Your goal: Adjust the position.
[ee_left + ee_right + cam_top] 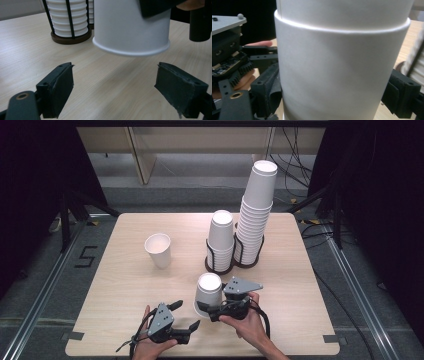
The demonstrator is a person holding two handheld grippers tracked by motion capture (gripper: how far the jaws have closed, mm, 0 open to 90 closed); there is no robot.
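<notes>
— Where's the cup (208,293) now?

— Upside down at the near middle of the table (125,285), just near of the two racks. My right gripper (214,310) has it pinched, one jaw on each side of its wall; in the left gripper view its rim looks lifted just off the wood. In the right gripper view I see a seam, so it may be two cups nested (I can't be sure).

— And your left gripper (186,316)?

— Jaws spread, holding nothing, aimed at the cup from the near left.

— What worries you?

— Paper walls give. Squeeze too hard and the cup buckles or pops out. Swing it far and right and I could clip the short stack (220,241) or topple the tall stack (255,215). The upright cup (158,250) at the far left is well apart.

— Any writing?

— None on the cups. A "5" (86,256) is marked on the floor, left of the table.
</notes>
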